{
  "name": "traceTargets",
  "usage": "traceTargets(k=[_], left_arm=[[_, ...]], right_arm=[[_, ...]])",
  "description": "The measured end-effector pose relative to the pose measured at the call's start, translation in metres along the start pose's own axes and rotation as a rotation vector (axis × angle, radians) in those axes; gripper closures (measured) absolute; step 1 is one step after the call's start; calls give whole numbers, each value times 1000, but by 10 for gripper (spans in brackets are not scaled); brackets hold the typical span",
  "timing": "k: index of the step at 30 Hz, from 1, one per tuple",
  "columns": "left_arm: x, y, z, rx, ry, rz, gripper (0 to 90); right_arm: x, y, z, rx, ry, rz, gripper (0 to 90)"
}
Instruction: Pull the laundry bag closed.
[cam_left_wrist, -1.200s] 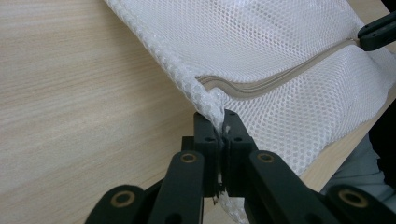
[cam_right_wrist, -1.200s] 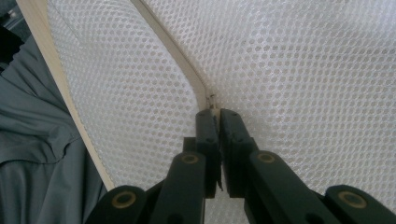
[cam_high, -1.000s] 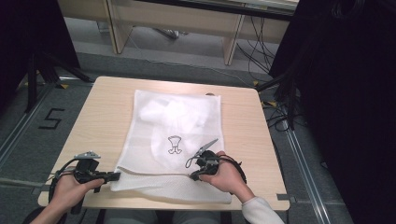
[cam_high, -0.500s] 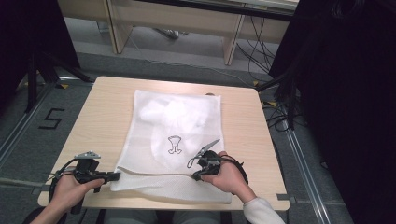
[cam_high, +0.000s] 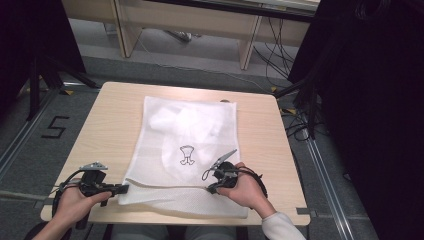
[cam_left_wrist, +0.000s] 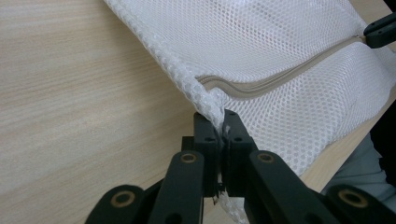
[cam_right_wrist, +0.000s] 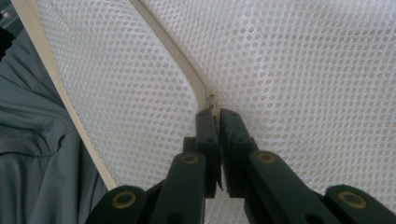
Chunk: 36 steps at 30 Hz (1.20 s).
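Observation:
A white mesh laundry bag (cam_high: 192, 125) lies flat on the wooden table (cam_high: 115, 115), with a white garment inside that bears a small black print (cam_high: 187, 155). A beige zipper (cam_left_wrist: 261, 86) runs across the bag near its front edge. My left gripper (cam_high: 122, 188) is at the bag's left edge, and in the left gripper view it (cam_left_wrist: 222, 122) is shut on the mesh corner beside the zipper's end. My right gripper (cam_high: 209, 189) sits over the zipper line (cam_right_wrist: 177, 51) toward the right. In the right gripper view it (cam_right_wrist: 214, 114) is shut on the small zipper pull.
The table's front edge (cam_right_wrist: 60, 93) runs just beyond the bag, with the person's grey clothing past it. On the floor at left is a marked "5" (cam_high: 54, 127). Black drapes (cam_high: 370, 100) stand at right, and cables (cam_high: 295, 120) trail behind the table.

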<state>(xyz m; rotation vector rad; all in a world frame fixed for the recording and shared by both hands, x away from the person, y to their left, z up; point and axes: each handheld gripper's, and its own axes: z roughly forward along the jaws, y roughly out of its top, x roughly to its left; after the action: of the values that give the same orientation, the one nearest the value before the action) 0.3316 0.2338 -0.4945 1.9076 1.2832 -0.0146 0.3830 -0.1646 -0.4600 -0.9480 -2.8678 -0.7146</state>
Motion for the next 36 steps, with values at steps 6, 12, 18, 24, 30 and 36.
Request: traceTargets(k=[6, 12, 18, 24, 30, 36], left_arm=[[0, 0, 0, 3, -2, 4, 862], [0, 0, 0, 4, -2, 5, 862], [0, 0, 0, 0, -2, 5, 862], [0, 0, 0, -1, -3, 5, 862], [0, 0, 0, 1, -3, 8, 863], [0, 0, -1, -1, -6, 6, 863]], right_arm=[[0, -2, -2, 6, -4, 23, 879], [-1, -3, -3, 8, 0, 32, 879], [-3, -4, -3, -1, 1, 16, 879], [-2, -5, -4, 4, 1, 46, 879], [-3, -6, -5, -6, 1, 14, 879], [-2, -8, -8, 4, -13, 43, 879]])
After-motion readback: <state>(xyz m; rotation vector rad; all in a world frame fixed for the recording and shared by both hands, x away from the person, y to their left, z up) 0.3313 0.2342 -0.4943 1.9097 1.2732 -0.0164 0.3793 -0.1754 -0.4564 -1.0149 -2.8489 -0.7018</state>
